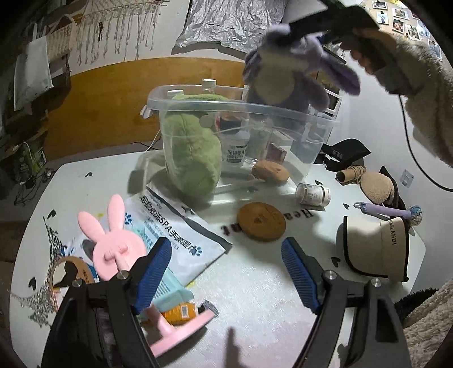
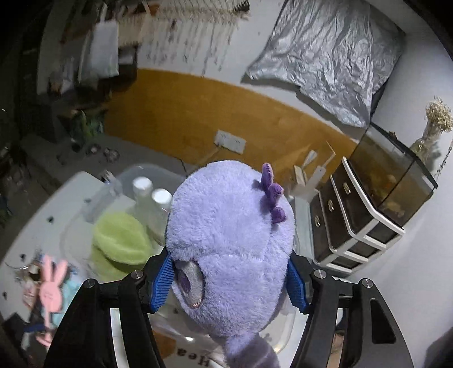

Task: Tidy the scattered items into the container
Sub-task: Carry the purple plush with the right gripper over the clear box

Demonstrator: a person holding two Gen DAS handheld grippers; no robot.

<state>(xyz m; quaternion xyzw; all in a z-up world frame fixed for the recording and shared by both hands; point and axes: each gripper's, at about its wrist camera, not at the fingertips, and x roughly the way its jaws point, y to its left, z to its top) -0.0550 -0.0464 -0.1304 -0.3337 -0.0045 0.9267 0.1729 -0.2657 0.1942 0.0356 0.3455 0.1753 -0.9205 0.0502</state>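
A clear plastic container (image 1: 198, 105) stands on the white table (image 1: 254, 283) and holds a green plush (image 1: 192, 153) and bottles. Above its right side hangs a purple plush (image 1: 283, 82), gripped by my right gripper (image 1: 320, 19) in a person's hand. In the right wrist view the purple plush (image 2: 229, 226) fills the space between the blue pads (image 2: 162, 278) of the right gripper (image 2: 229, 263), over the container (image 2: 133, 172). My left gripper (image 1: 226, 243) hovers open above the table with nothing between its fingers. A pink bunny stand (image 1: 113, 246) lies by its left finger.
Scattered on the table are a wipes packet (image 1: 175, 226), a round cork disc (image 1: 260, 222), a white pill bottle (image 1: 312, 194), a beige visor (image 1: 373, 249), a purple pen (image 1: 382, 209), a brown plush (image 1: 373, 184) and an orange box (image 1: 181, 311). A drawer unit (image 2: 354, 226) stands at the right.
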